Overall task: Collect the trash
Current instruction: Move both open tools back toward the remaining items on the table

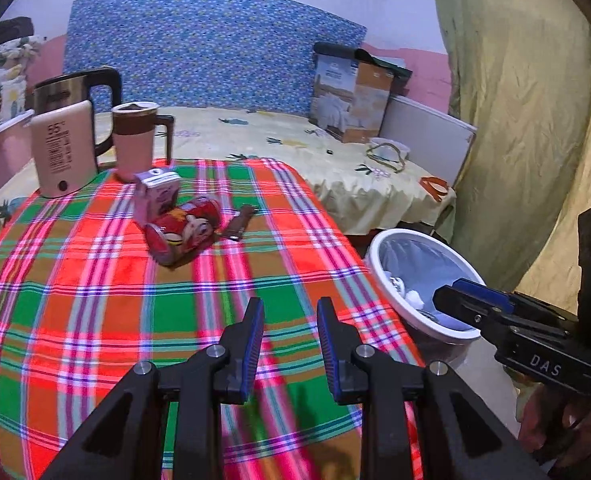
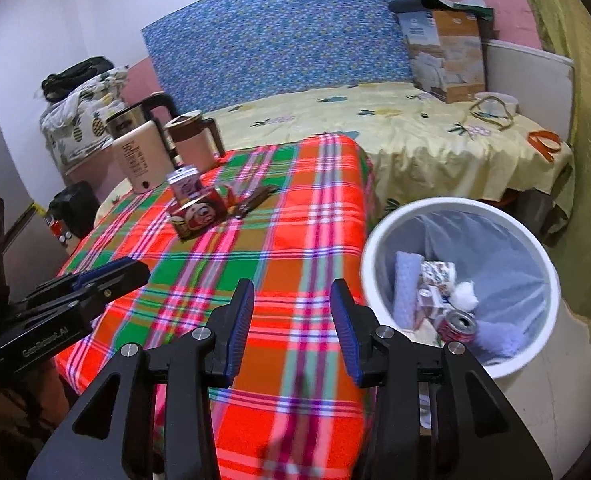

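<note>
Your left gripper (image 1: 290, 312) hangs over the near part of the desk (image 1: 95, 300) with its plaid cloth, fingers (image 1: 255, 320) parted a little and nothing between them. Your right gripper (image 2: 292, 296) sits above the desk's right edge, just beside the white bin (image 2: 543, 264), its fingers (image 2: 243, 300) spread wider and likewise empty. The trash left on the desk lies well ahead of both grippers: a small purple carton (image 1: 155, 196) standing upright, a red can (image 1: 183, 232) on its side touching the carton, and a dark wrapper (image 1: 239, 222) just right of the can. Behind them stand a kettle (image 1: 61, 152) and a mug (image 1: 135, 140). The bin, on the floor by the bed (image 2: 415, 132), already holds a crushed can (image 2: 457, 326), small cartons and white wads.
</note>
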